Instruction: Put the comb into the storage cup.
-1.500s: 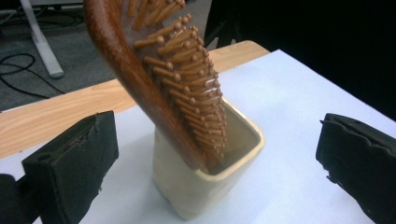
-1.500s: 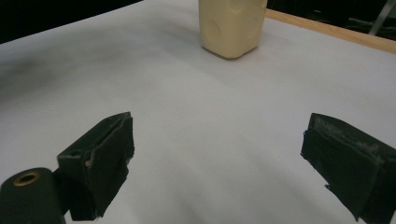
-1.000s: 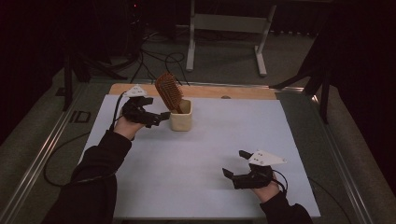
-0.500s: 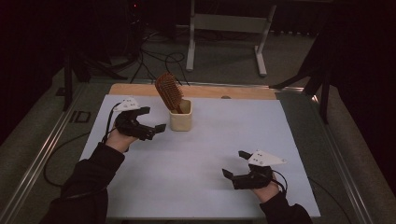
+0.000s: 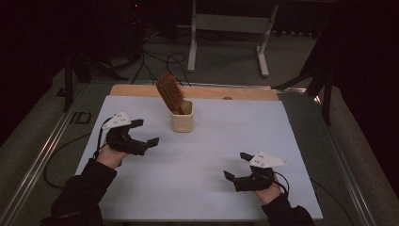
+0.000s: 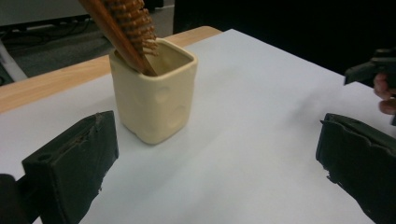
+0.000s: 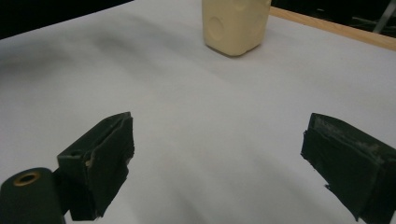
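A cream square cup stands upright near the far middle of the white sheet. A brown wooden hairbrush leans in it, bristle head up and tilted left. My left gripper hovers open to the left of the cup and a little nearer, with nothing between its jaws. My right gripper stays open low over the near right of the sheet, also holding nothing.
The white sheet covers a wooden tabletop whose far strip shows. Metal rails run along both sides. Cables and a stand frame lie on the floor beyond.
My left gripper has drawn back from the cup toward the near left, with its jaws open. The right gripper has not moved.
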